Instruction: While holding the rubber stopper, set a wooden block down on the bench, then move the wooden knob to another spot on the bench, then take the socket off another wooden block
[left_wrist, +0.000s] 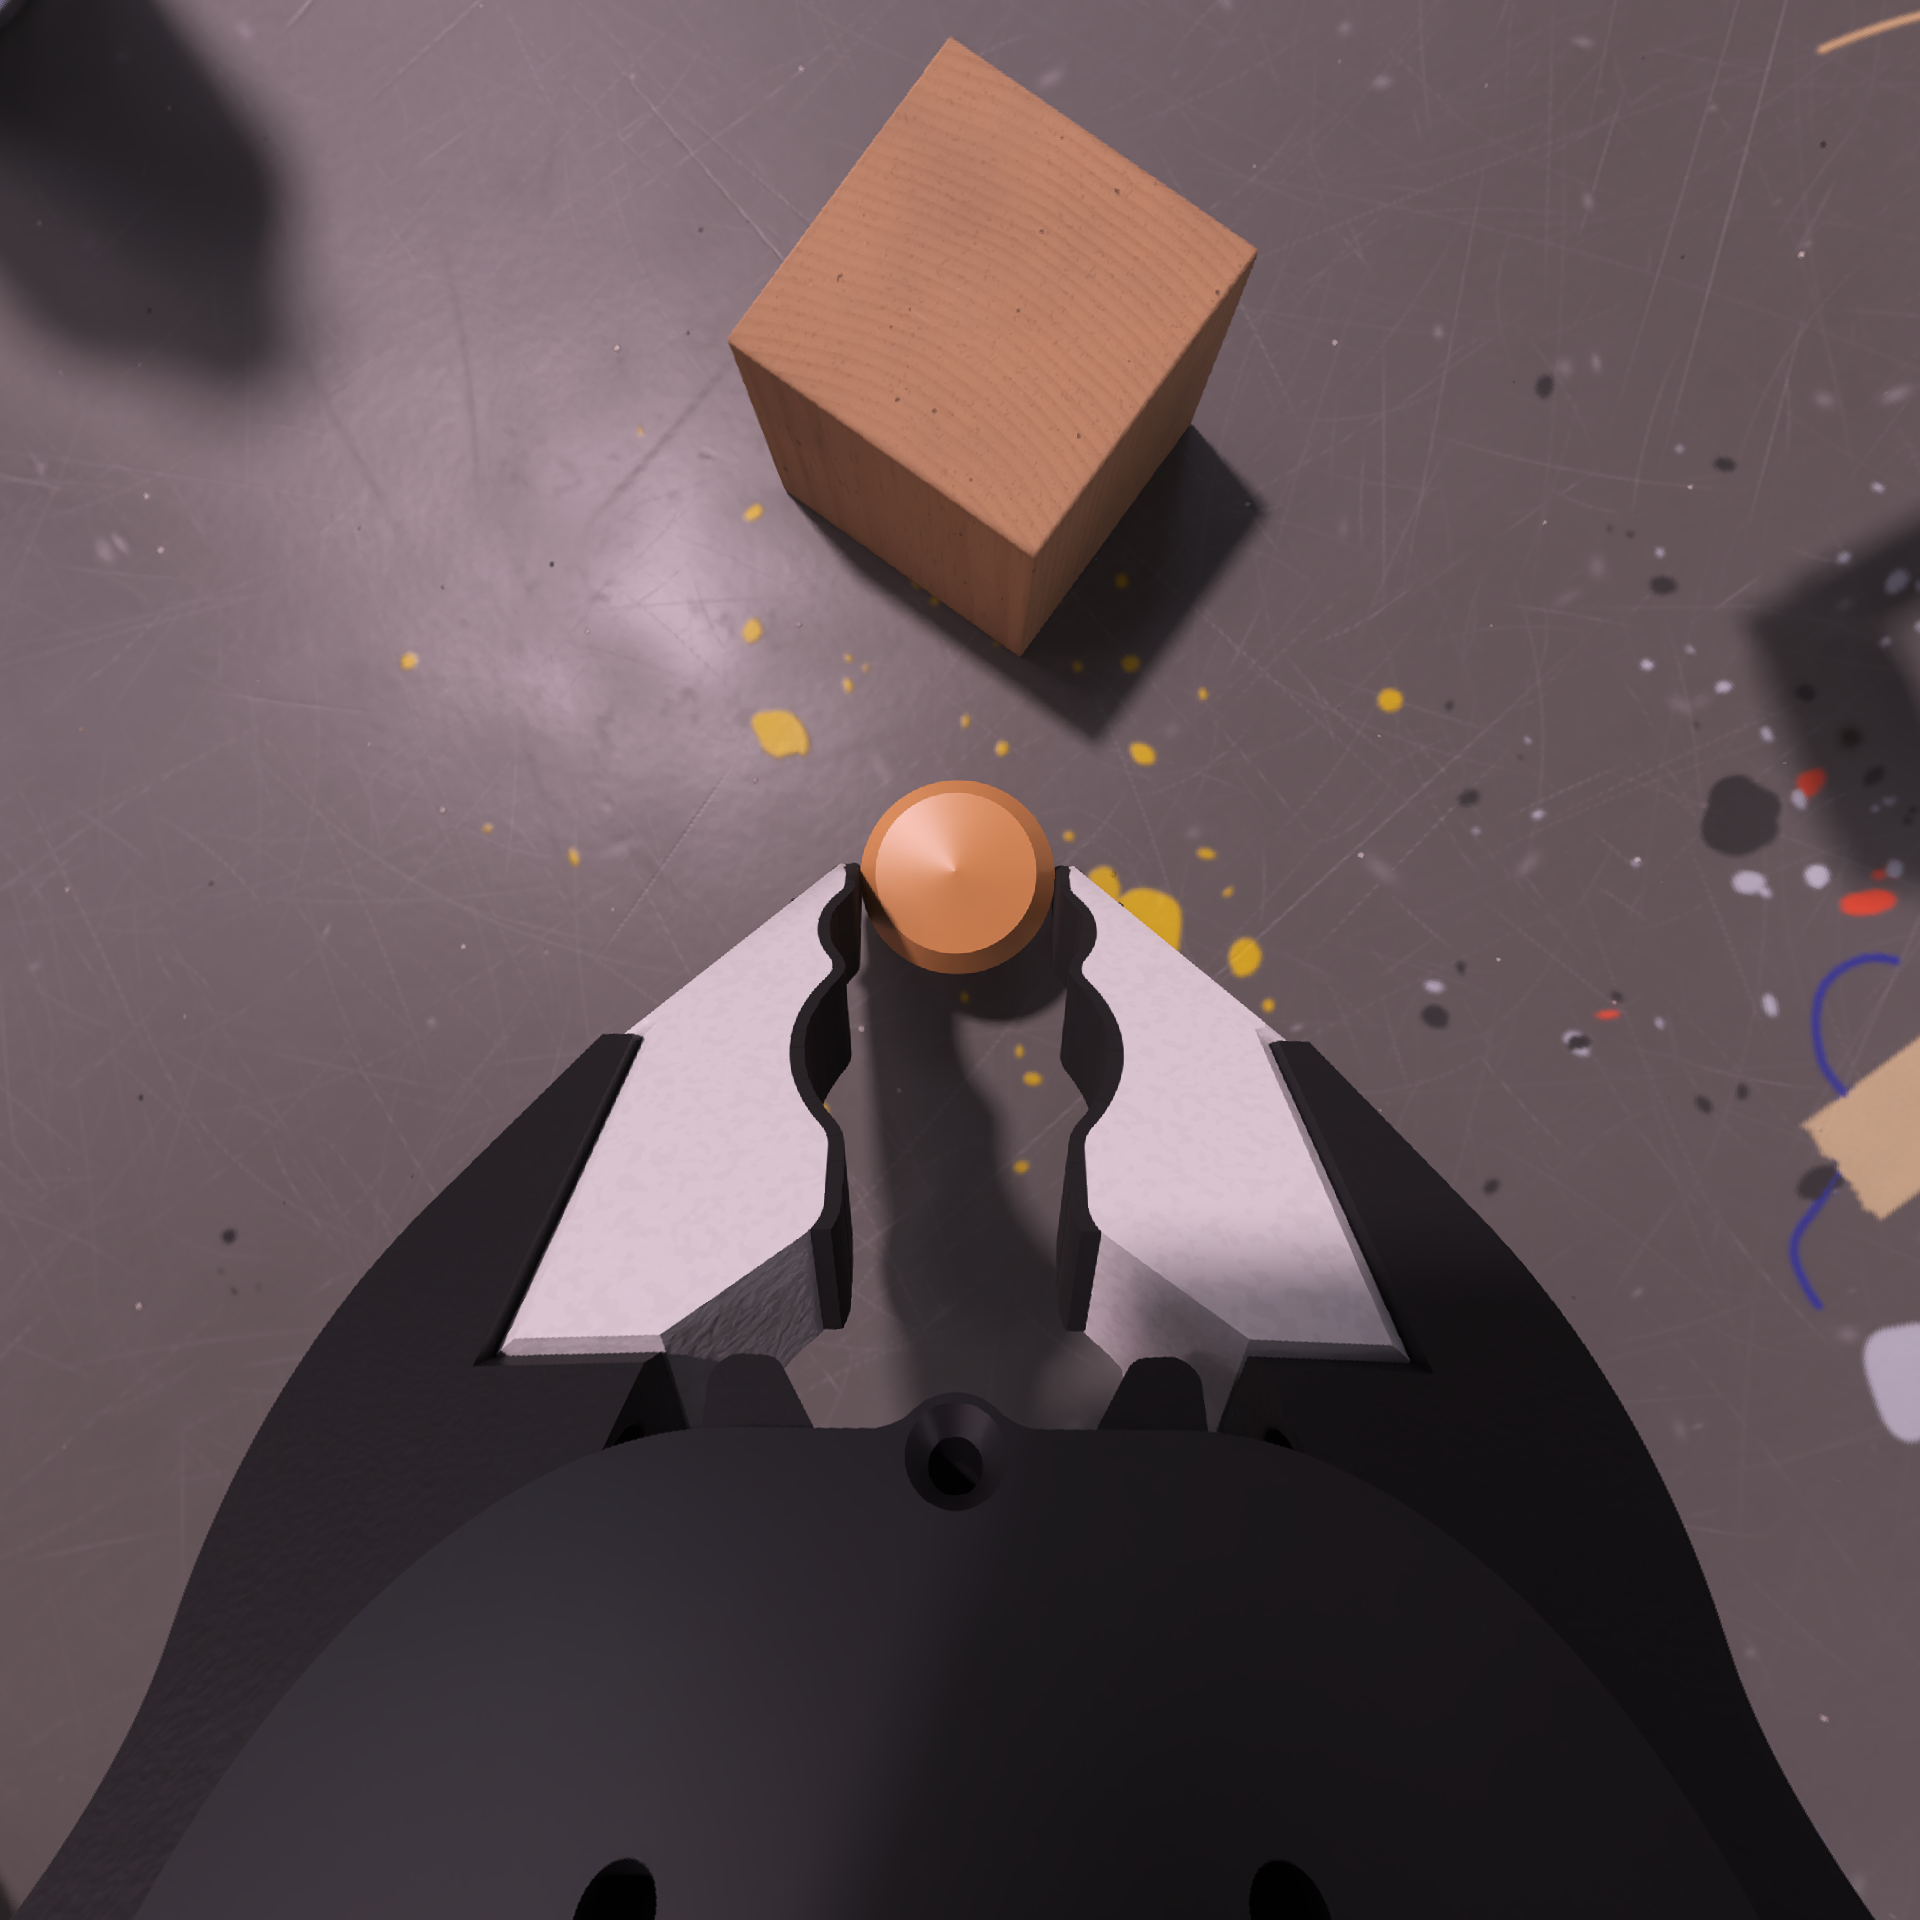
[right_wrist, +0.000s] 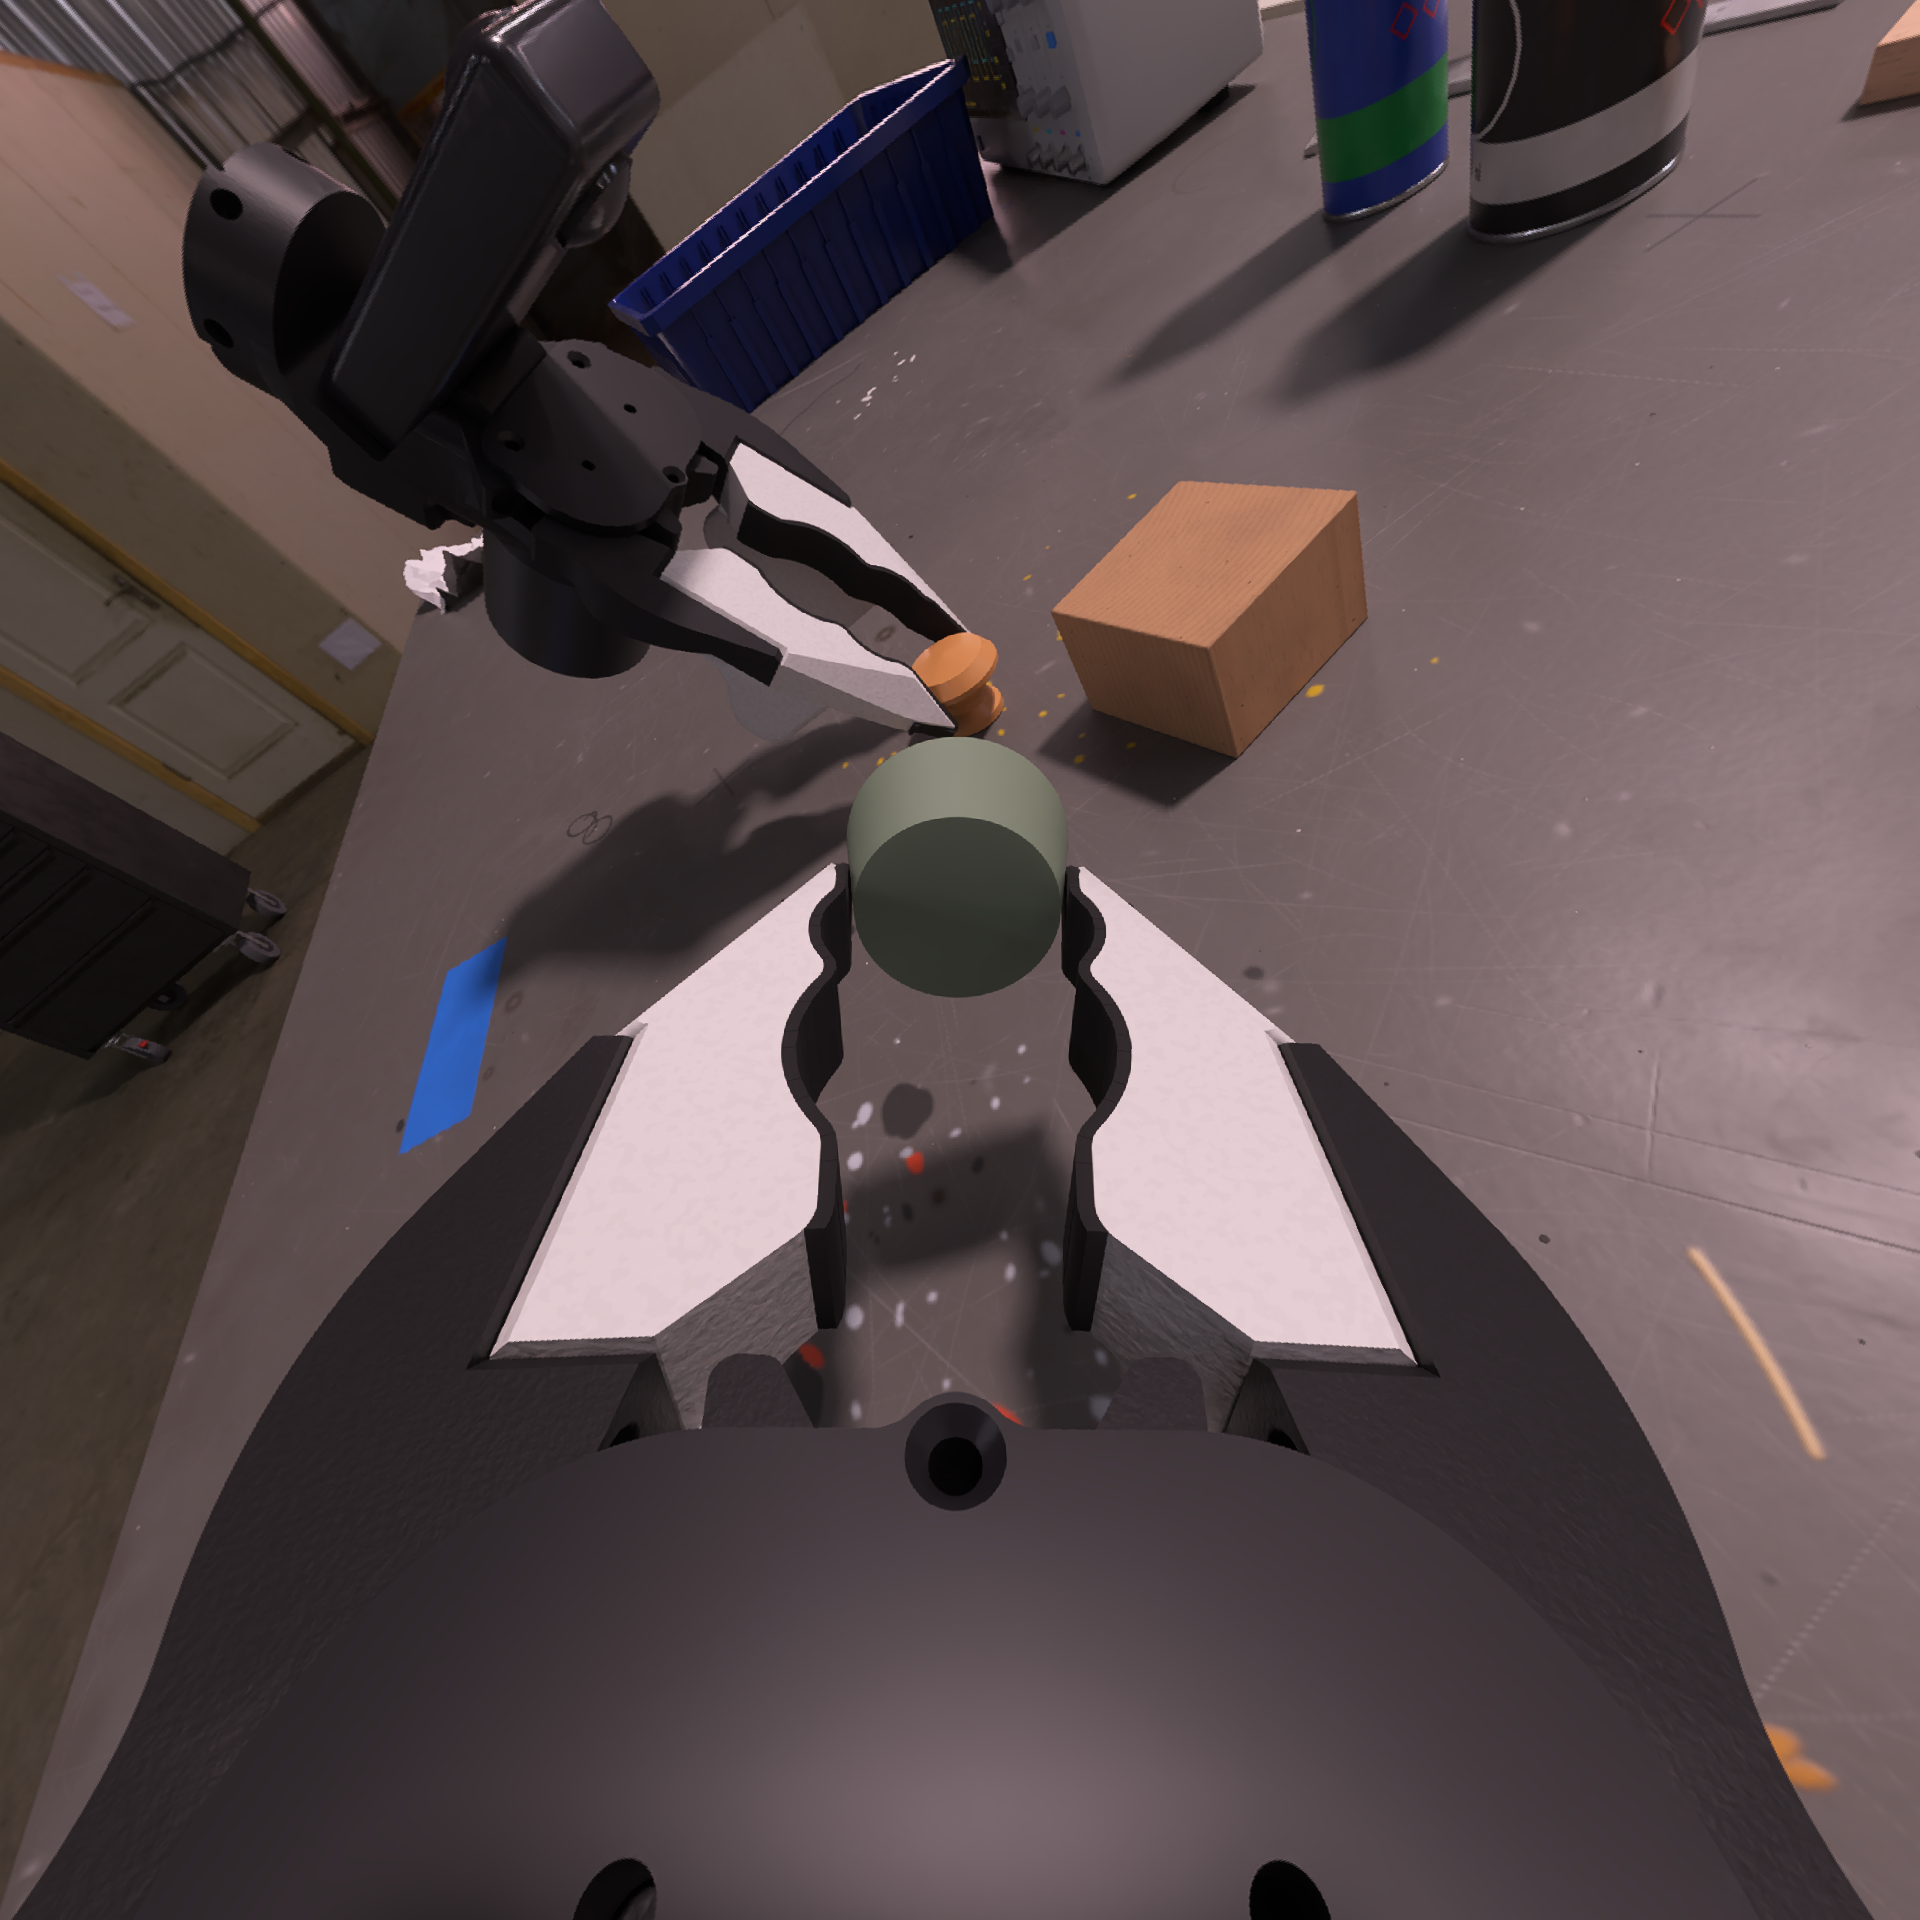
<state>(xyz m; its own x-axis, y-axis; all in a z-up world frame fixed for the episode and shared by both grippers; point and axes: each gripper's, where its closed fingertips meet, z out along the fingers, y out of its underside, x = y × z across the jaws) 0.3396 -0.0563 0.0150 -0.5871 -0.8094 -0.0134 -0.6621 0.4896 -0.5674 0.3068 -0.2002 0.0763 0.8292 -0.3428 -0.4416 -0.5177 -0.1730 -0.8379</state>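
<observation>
Knob step in hand: my left gripper (left_wrist: 956, 883) pinches the wooden knob (left_wrist: 954, 876) near the wooden block (left_wrist: 992, 343), right gripper (right_wrist: 956, 883) clamping the rubber stopper (right_wrist: 956, 868); next, I'd carry it to another bench (left_wrist: 364, 831) spot.

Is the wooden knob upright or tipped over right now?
Upright: the wooden knob shows its round cap above its narrower stem, between the left gripper fingertips.
</observation>
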